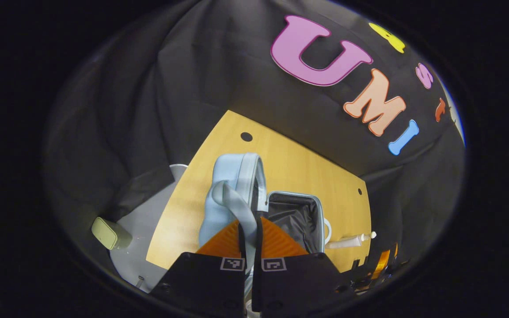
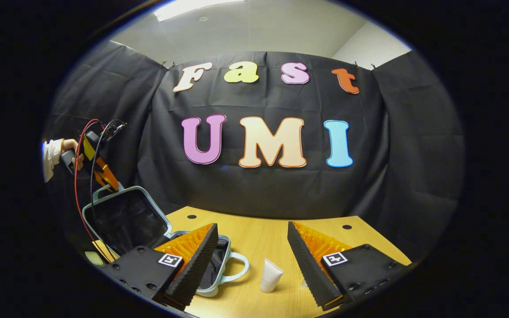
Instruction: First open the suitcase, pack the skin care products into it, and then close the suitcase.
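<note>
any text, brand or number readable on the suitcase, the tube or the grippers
suitcase: no word or brand to be read.
tube: print, if any, too small to read.
left gripper, right gripper: square coded markers, patterns only, no letters or numbers.
So none on these things can be read.

Black cloth wall behind wooden table (grey floor).
</note>
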Action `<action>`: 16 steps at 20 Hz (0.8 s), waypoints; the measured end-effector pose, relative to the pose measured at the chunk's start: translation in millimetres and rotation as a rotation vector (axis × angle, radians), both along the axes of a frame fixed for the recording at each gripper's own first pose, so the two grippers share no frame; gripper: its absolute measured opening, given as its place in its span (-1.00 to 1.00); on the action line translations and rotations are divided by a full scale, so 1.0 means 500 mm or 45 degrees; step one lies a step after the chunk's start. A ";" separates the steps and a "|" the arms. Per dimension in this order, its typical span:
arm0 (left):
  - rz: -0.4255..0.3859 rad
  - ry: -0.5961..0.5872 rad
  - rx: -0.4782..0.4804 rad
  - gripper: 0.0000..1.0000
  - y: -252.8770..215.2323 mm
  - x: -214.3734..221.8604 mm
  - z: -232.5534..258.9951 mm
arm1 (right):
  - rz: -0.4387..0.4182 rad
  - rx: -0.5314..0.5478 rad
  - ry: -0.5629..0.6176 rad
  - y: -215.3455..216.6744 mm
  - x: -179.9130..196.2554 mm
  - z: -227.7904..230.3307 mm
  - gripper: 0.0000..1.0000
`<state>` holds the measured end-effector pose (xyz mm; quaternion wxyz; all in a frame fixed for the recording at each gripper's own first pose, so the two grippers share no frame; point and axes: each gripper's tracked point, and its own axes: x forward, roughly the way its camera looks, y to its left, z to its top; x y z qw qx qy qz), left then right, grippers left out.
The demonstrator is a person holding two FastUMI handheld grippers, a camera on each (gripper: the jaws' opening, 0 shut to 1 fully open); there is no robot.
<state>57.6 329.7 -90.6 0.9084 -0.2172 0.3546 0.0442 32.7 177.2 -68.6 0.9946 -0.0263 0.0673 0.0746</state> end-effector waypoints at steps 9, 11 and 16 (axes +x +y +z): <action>0.089 -0.013 0.005 -1.00 0.200 -0.033 -0.174 | -0.078 -0.031 0.022 0.027 -0.026 -0.004 0.97; 0.047 -0.017 0.093 -1.00 0.229 -0.036 -0.210 | -0.077 -0.021 0.049 0.034 -0.030 -0.016 1.00; 0.013 0.037 0.076 -1.00 0.256 -0.039 -0.292 | -0.108 -0.008 0.086 0.028 -0.030 -0.035 0.97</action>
